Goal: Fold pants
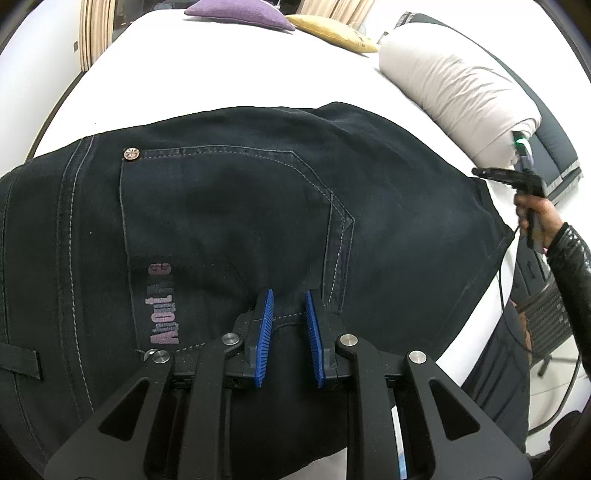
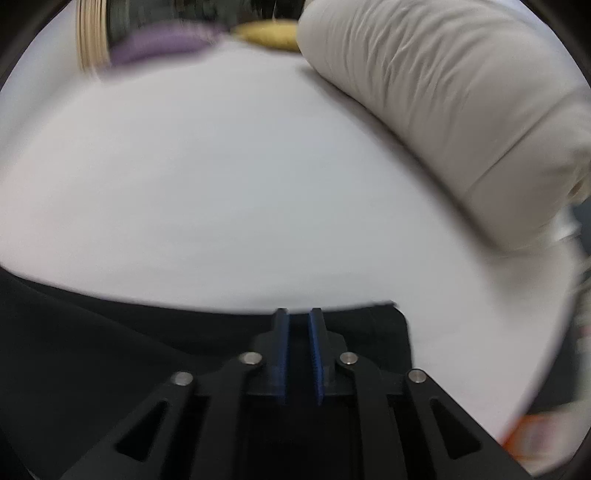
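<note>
The left gripper (image 1: 289, 295), tongs apart, hovers over the dark denim pants (image 1: 236, 206) on the white bed (image 1: 221, 70); the right gripper (image 2: 298, 314), blurred, seems slightly parted at the hem, probably to fold.

Bed sheet (image 2: 221, 192): wide bare white stretch from 9 to 1 o'clock beyond the pants' (image 1: 258, 221) far edge, easy passage here.
Rolled duvet (image 1: 461, 92): bulky wall from 1 to 3 o'clock, lying just beside the pants' right edge, blocking that flank.
Purple cushion (image 1: 240, 14): far off at 12 o'clock, well apart.
Yellow cushion (image 1: 332, 31): beside it, touching the duvet's far end.
Right hand-held gripper (image 1: 491, 171): at 3 o'clock of the left view, crowding the narrow gap by the duvet.
Bed's near-right edge: sheet shows bare at 4 o'clock.
</note>
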The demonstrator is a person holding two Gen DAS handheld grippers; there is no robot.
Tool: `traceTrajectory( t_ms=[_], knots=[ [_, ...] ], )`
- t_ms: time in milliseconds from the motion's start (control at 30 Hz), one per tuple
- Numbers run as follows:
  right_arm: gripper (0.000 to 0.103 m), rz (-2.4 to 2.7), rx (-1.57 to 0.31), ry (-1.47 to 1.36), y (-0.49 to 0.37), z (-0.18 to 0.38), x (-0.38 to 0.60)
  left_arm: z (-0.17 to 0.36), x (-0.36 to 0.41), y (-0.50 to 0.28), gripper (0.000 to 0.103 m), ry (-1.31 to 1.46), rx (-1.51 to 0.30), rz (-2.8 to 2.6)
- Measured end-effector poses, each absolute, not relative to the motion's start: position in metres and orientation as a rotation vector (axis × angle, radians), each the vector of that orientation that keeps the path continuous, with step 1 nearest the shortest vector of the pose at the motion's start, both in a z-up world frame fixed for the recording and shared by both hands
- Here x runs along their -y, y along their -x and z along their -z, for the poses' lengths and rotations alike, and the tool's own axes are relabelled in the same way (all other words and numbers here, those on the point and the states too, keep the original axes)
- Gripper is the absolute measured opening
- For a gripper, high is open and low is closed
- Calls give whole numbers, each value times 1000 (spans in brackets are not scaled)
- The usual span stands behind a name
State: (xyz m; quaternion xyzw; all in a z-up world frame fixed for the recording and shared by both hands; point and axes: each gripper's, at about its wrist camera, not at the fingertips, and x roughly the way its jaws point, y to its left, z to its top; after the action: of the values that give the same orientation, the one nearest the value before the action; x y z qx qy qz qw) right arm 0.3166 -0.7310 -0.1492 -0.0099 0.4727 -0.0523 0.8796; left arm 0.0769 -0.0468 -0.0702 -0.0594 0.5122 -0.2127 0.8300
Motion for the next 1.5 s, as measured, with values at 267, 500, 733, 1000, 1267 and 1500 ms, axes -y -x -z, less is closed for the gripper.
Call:
traceTrajectory(
  t_ms=[267, 500, 733, 1000, 1267, 1500],
  knots=[
    [69, -71, -1173, 385, -285, 164, 728, 73, 50, -77, 18, 126, -1082, 453],
    [62, -130, -1154, 492, -297, 143, 712, 75, 46, -79, 18, 128, -1085, 462],
    [55, -227, -1262, 615, -287, 178, 711, 75, 40, -80, 18, 129, -1084, 470],
    [7, -233, -1236, 641, -275, 185, 687, 74, 42, -81, 18, 122, -1081, 467],
    [0, 27, -1037, 385, -270, 172, 730, 73, 43, -79, 18, 127, -1080, 460],
    [6, 87, -953, 202, -257, 158, 763, 73, 42, -78, 18, 123, -1081, 459]
  ],
)
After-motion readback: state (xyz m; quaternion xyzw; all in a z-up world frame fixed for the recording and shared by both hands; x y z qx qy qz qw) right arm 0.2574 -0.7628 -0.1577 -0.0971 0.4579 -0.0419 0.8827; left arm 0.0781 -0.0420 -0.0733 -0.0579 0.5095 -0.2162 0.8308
